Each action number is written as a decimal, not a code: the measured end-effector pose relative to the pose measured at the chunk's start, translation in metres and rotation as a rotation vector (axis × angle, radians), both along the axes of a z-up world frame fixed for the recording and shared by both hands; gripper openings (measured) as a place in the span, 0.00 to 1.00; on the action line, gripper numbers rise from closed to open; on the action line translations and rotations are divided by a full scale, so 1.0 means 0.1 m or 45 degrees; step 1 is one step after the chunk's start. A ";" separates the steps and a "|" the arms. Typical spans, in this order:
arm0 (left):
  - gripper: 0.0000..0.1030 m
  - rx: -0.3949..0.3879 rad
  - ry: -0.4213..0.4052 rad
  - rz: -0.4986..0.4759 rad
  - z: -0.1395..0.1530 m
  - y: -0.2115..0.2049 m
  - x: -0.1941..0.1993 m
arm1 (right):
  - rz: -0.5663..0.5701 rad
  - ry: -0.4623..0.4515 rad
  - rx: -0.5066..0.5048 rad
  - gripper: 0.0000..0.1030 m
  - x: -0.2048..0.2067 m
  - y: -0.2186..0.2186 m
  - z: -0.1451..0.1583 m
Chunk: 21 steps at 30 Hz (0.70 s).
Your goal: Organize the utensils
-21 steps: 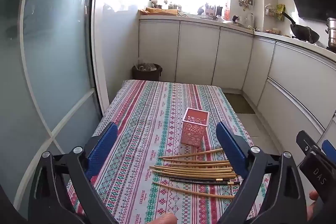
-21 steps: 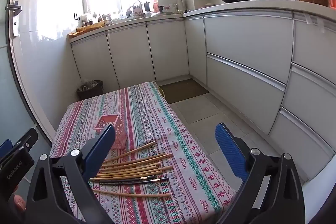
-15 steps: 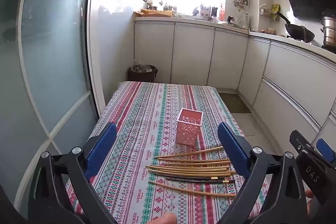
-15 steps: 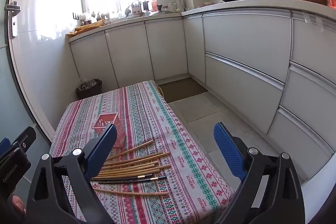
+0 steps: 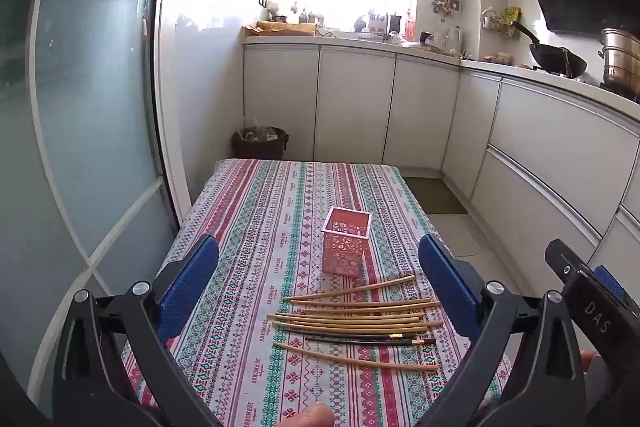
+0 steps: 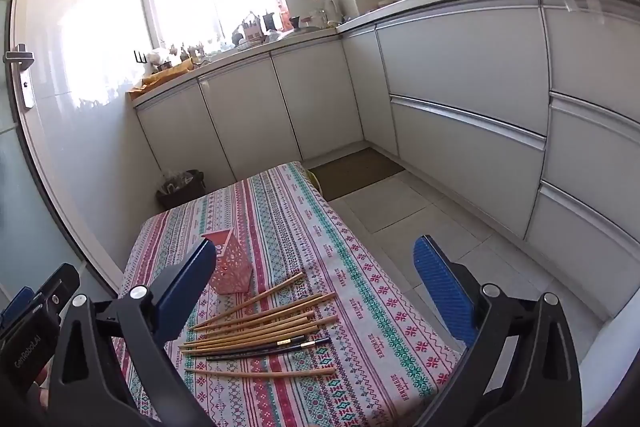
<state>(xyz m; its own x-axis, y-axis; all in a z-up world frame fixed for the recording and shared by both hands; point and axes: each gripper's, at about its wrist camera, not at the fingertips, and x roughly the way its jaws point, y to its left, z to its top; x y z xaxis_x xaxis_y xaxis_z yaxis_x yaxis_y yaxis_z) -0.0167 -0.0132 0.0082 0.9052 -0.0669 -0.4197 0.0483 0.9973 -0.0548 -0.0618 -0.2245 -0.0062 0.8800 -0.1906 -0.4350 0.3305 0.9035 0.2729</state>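
Several wooden chopsticks point(image 5: 352, 317) and two black ones point(image 5: 368, 338) lie side by side on the patterned tablecloth point(image 5: 256, 227). A pink cut-out square holder point(image 5: 346, 245) stands upright and empty just beyond them. My left gripper point(image 5: 320, 283) is open and empty, held above the near end of the table. My right gripper point(image 6: 316, 283) is open and empty too, above the table's right side. In the right wrist view the chopsticks point(image 6: 264, 323) lie between the fingers and the holder point(image 6: 232, 267) stands partly behind the left finger.
The table point(image 6: 360, 287) stands in a narrow kitchen. A glass door point(image 5: 80, 147) runs along its left side and white cabinets point(image 5: 560, 167) along the right. A dark waste bin point(image 5: 260, 143) stands beyond the far end. The floor point(image 6: 420, 219) drops off right of the table.
Both grippers have drifted slightly with their views shifting a little; the left view has swung a bit to the right. The chopsticks and holder have not moved.
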 end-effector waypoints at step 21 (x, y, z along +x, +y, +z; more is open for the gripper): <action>0.93 -0.011 0.028 -0.031 -0.08 0.00 -0.01 | 0.011 0.034 -0.017 0.93 -0.02 0.05 -0.10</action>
